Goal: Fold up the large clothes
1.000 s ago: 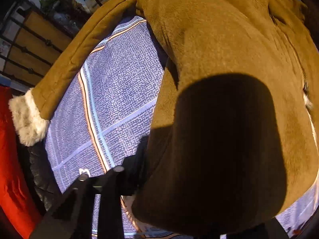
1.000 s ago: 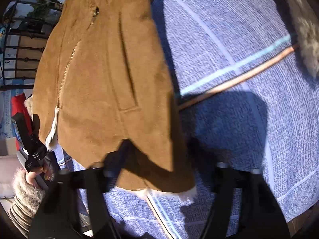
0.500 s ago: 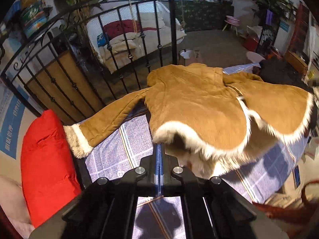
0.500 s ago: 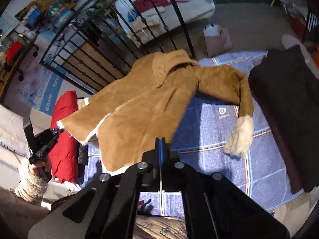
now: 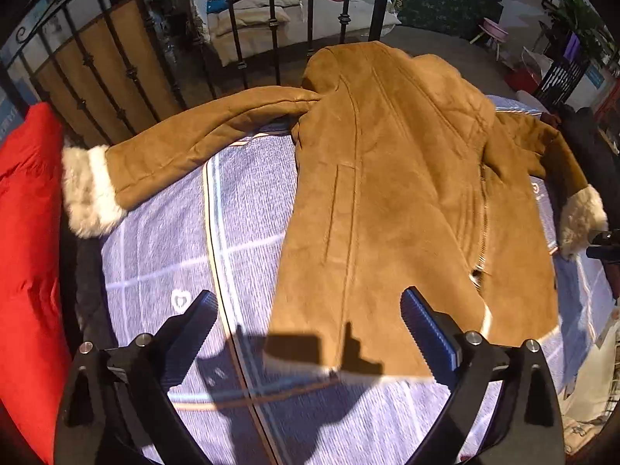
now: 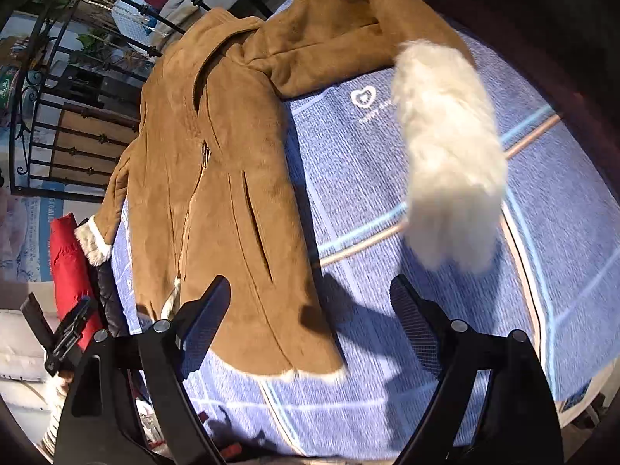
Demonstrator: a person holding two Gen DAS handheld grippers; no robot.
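Coat: tan suede coat (image 5: 387, 201) lies spread front-up on the blue checked blanket (image 5: 166, 240), sleeves out to both sides
Left gripper (image 5: 310, 325): jaws opening wide, holding nothing, above the hem
Right gripper (image 6: 310, 310): jaws opening, empty, over the hem corner, fur cuff (image 6: 449, 166) just beyond

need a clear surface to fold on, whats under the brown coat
The brown suede coat lies flat on a blue checked blanket with orange stripes. Whatever sits beneath the coat's body is covered, so hidden.
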